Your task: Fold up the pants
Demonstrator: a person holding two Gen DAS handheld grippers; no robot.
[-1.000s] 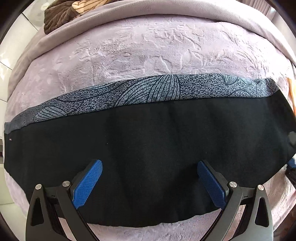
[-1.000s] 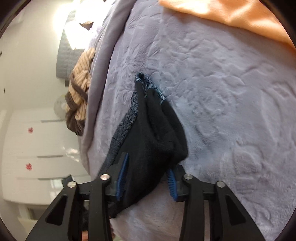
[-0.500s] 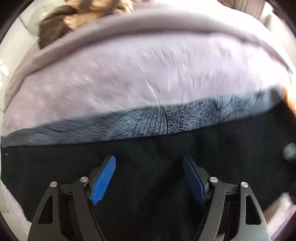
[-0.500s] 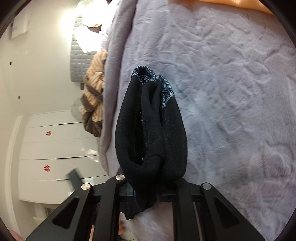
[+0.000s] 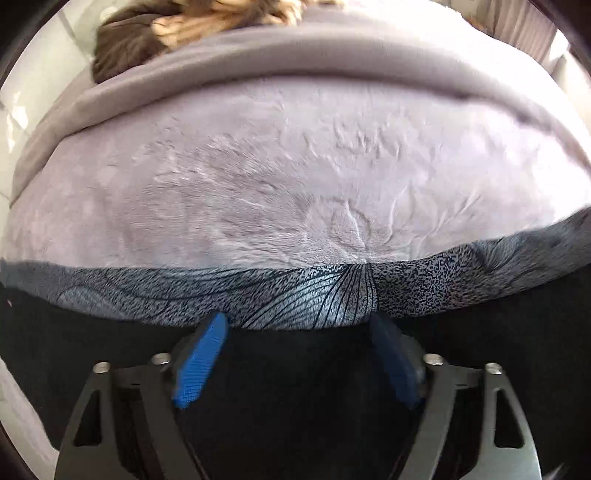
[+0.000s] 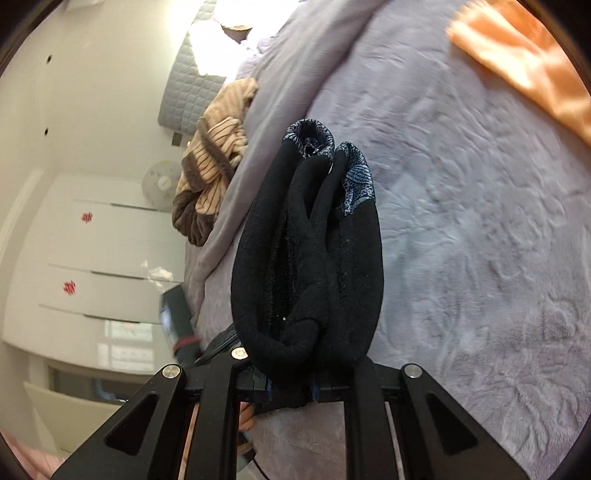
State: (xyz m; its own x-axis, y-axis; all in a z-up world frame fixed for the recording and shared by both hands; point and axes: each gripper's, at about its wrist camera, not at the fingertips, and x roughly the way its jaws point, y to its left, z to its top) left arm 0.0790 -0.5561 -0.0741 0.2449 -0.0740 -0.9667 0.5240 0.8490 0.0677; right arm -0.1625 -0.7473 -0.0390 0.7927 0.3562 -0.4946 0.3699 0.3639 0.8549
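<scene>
The black pants (image 5: pixel 295 373) with a grey leaf-patterned stripe (image 5: pixel 317 291) lie across the lilac blanket (image 5: pixel 280 177). My left gripper (image 5: pixel 295 332) is open, its blue pads low over the black cloth with their tips at the stripe. In the right wrist view my right gripper (image 6: pixel 290 391) is shut on a bunched end of the pants (image 6: pixel 310 258), which bulges out in front of the jaws and is lifted above the blanket (image 6: pixel 480 258).
A brown striped garment (image 6: pixel 210 162) lies at the bed's far edge; it also shows in the left wrist view (image 5: pixel 184 29). An orange cloth (image 6: pixel 524 62) lies at the upper right. White cabinets (image 6: pixel 92 258) stand beside the bed.
My left gripper moved forward over the pants to the patterned stripe and its jaws narrowed. My right gripper closed on the pants end and lifted it.
</scene>
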